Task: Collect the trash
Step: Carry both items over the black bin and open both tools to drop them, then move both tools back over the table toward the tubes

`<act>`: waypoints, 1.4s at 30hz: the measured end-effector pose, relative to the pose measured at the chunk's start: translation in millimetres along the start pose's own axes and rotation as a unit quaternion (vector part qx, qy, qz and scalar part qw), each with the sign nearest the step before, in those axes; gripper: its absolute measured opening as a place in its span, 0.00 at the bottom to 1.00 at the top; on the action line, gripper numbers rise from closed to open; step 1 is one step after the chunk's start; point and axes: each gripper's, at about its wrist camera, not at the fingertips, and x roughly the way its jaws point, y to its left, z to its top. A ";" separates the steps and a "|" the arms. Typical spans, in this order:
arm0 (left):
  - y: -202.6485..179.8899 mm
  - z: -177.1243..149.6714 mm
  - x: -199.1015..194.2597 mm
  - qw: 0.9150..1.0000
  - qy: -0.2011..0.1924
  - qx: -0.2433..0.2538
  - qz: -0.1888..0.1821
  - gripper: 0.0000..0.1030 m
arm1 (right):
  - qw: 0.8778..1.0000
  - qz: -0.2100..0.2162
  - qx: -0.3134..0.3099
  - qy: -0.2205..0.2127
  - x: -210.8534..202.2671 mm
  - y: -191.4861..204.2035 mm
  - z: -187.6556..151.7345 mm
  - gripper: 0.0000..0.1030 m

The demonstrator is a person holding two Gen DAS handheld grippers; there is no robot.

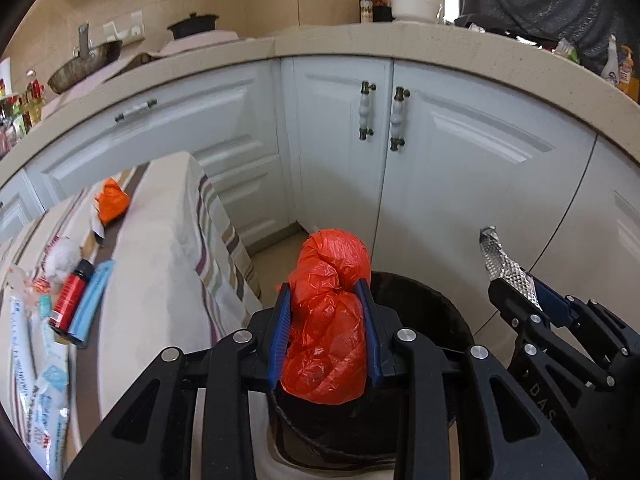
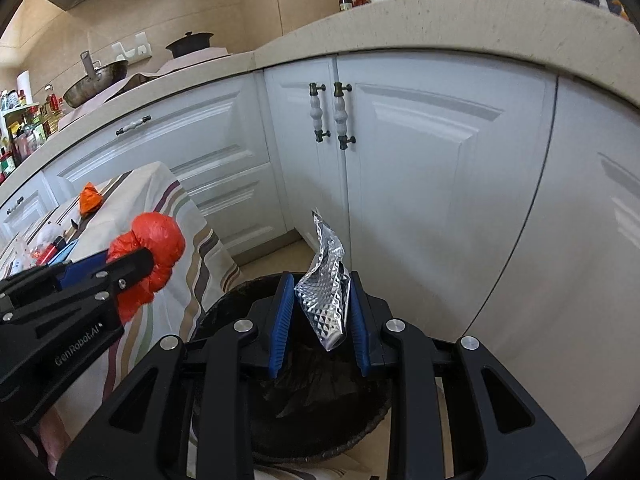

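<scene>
Trash in hand is two pieces: a crumpled red bag [image 1: 326,320] pinched between the blue pads of the left gripper [image 1: 326,316], and a creased foil wrapper [image 2: 326,292] between the pads of the right gripper [image 2: 320,312]. Both claws are closed on their loads, though the right one's jaws stand fairly wide with the wrapper touching mainly the right pad, so that hold looks loose. Both pieces hang over the black-lined bin [image 2: 224,304] on the floor, the wrapper above its mouth and the bag near its table-side rim.

Judging by looks, both are very light. The bag is soft and springy, puffing out above and below the pads; it should squash under any grip and is best taken across its bunched middle, as now. The foil is thin, slick and holds its creases, so it may slide or cling to a pad on release; a pinch across the flat wide part seems safest.

Left of the bin stands a table under a striped cloth [image 1: 172,248]. More litter lies on it: an orange wad [image 1: 112,200], a white tuft [image 1: 62,258], a red tube [image 1: 70,300] beside a blue packet [image 1: 94,300], and printed wrappers [image 1: 48,392] nearer the camera. Behind are white cabinets [image 1: 340,160] under a beige counter [image 1: 440,46] that carries a wok [image 1: 84,64], a pot [image 1: 194,24] and bottles [image 1: 365,4]
</scene>
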 end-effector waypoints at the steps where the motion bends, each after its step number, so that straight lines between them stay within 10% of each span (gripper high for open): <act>1: -0.4 -0.3 2.2 1.000 0.004 -0.002 -0.001 0.34 | 1.000 -0.002 0.005 0.001 3.1 -1.7 0.3 0.30; 3: 0.1 -0.3 7.3 1.000 0.014 -0.008 -0.003 0.37 | 1.000 -0.002 0.016 0.000 6.5 -5.3 1.6 0.47; 21: 32.7 7.8 -48.5 0.999 -0.032 -0.023 -0.008 0.63 | 0.999 -0.023 0.014 -0.030 -39.7 16.5 9.7 0.50; 42: 190.6 -66.3 -145.8 0.986 -0.046 -0.107 0.117 0.65 | 0.992 0.094 -0.082 -0.034 -94.1 185.6 -24.6 0.51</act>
